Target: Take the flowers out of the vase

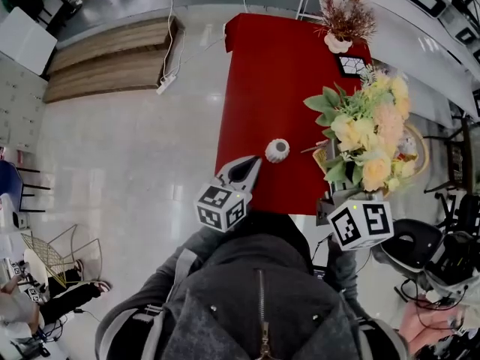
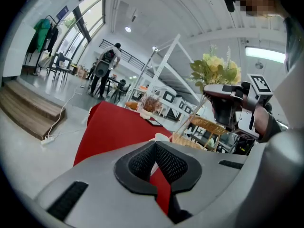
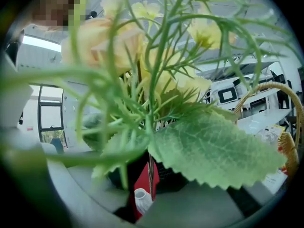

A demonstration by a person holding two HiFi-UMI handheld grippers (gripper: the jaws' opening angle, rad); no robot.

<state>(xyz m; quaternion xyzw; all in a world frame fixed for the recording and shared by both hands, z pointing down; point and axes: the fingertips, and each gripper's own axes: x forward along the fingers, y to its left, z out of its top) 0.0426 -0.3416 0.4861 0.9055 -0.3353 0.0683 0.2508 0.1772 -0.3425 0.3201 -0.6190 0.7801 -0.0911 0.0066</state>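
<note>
The right gripper (image 3: 150,173) was clamped on the thin stems of the flowers (image 1: 371,130), a bunch of pale yellow and peach blooms with broad green leaves. In its own view one stem ran straight up between the nearly closed jaws, and the leaves and blooms filled most of the picture above them. From the head view the bunch was clear of the vase (image 1: 277,150), held off to its right over the right edge of the red worktop (image 1: 255,73) and partly covering a wicker basket (image 1: 419,147) beyond that edge. The vase, small, white and ribbed, stood upright and empty on the worktop near its front edge. The left gripper (image 1: 253,165) pointed at the vase from just in front of it, not touching it; its jaws were together at the tips with nothing between them, only red worktop showing through the gap behind the pads. At the far end of the worktop stood a second small pot of dried reddish sprigs (image 1: 343,22), well apart from the vase.
</note>
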